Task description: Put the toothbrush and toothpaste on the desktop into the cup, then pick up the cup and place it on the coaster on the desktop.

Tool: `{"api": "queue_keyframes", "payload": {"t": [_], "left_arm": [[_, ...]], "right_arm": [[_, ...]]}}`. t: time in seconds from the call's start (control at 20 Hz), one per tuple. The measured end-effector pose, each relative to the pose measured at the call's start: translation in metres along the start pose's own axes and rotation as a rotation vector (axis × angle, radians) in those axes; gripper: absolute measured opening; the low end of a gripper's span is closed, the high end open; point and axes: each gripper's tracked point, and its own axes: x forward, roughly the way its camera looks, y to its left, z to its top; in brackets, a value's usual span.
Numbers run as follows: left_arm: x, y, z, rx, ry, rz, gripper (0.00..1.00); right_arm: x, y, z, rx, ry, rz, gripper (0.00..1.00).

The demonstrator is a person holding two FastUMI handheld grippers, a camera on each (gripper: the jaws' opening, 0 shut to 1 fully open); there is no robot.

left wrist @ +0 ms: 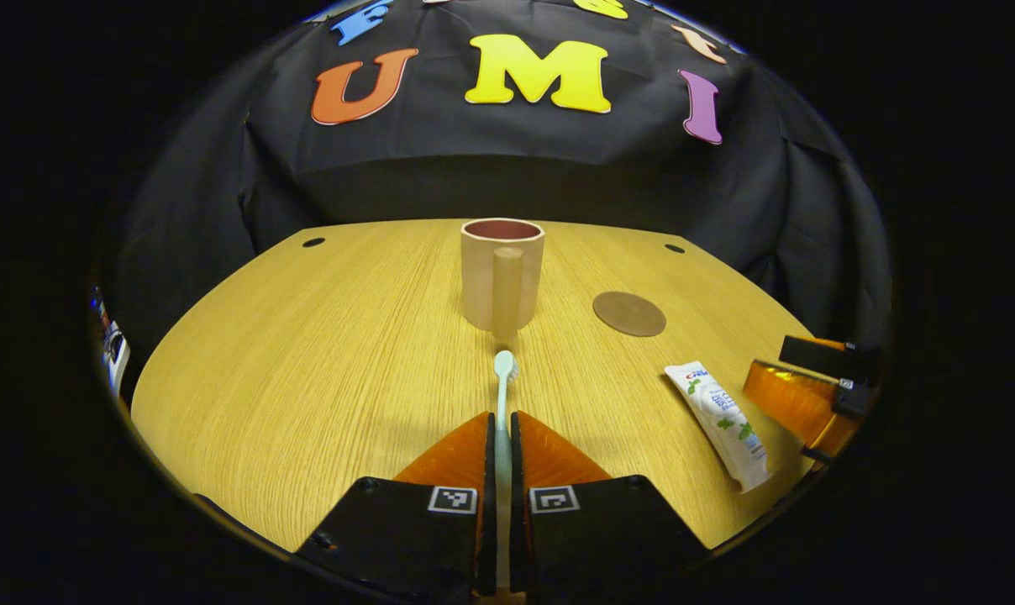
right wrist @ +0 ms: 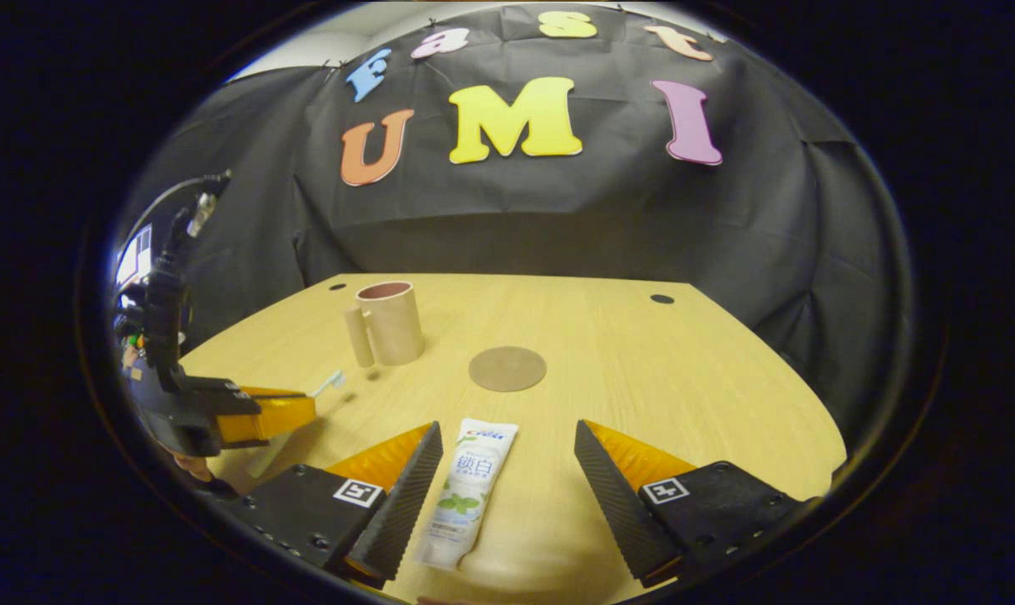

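Note:
My left gripper [left wrist: 501, 418] is shut on the toothbrush [left wrist: 503, 378], whose pale head points forward at the handle of the beige cup [left wrist: 502, 275] standing upright ahead. The right gripper view shows that same left gripper [right wrist: 310, 407] at the far left, holding the toothbrush [right wrist: 329, 384] above the table. A brown round coaster [left wrist: 629, 313] lies right of the cup. The white toothpaste tube [right wrist: 466, 491] lies flat between the fingers of my open right gripper [right wrist: 506, 441], closer to its left finger. In the left gripper view the toothpaste tube [left wrist: 723, 423] lies beside the right gripper [left wrist: 776, 357].
The round wooden table [left wrist: 331, 370] has two small dark holes near its far edge [left wrist: 313, 242]. Black cloth walls close in behind it. The coaster [right wrist: 507, 368] sits just beyond the tube, with the cup [right wrist: 387, 323] to its left.

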Motion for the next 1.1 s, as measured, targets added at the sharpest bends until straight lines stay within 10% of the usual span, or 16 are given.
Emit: {"api": "queue_keyframes", "payload": {"t": [0.4,1.1], "left_arm": [[-0.036,0.010,0.063,0.020,-0.235,0.056,0.08],[-0.045,0.012,0.128,0.059,-0.409,0.107,0.08]], "right_arm": [[0.008,0.017,-0.039,-0.005,0.139,-0.013,0.91],[0.009,0.043,-0.055,0.046,0.189,0.126,0.31]]}}
